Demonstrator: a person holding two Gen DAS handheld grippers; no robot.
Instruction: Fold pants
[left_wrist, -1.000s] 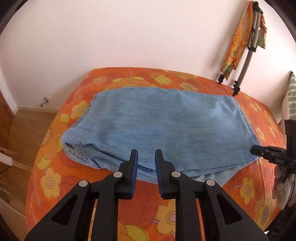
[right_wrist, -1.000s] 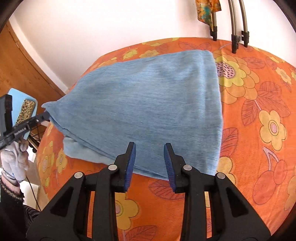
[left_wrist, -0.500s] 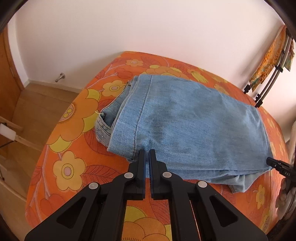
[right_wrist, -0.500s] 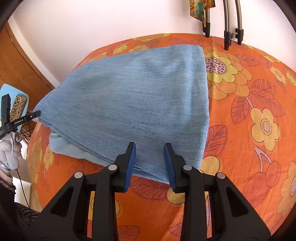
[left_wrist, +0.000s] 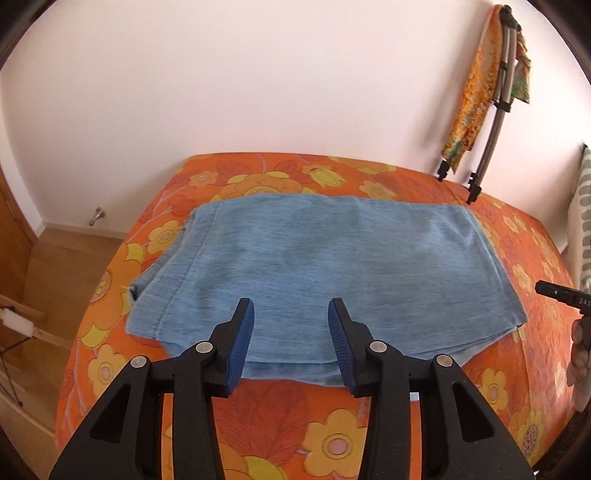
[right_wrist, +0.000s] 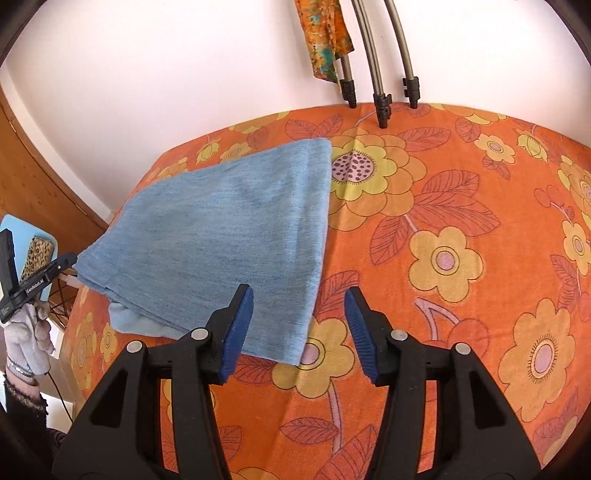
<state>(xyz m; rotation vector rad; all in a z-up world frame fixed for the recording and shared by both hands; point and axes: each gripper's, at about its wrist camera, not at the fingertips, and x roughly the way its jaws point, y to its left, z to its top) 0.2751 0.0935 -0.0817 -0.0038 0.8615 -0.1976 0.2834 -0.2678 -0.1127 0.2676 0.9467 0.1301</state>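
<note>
Left wrist view shows the left gripper (left_wrist: 291, 332) with its fingers spread apart and nothing between them, poised just above the near edge of the folded pants (left_wrist: 325, 266). Half a second ago those same fingers were pressed together at the hem on the left end; they have just been opening, and the view has swung back to the middle of the garment. Right wrist view shows the right gripper (right_wrist: 297, 328) likewise released, its fingers having just widened, hanging empty over the pants' near right corner, where a second ago it sat further over the denim. The pants lie flat on the orange flowered bed (right_wrist: 461, 258) as a neat rectangle, with a paler layer peeking out along the near edge. Both grippers clear of the cloth suggest the fold is set down and the job is close to finished, bar perhaps one last tidy.
</note>
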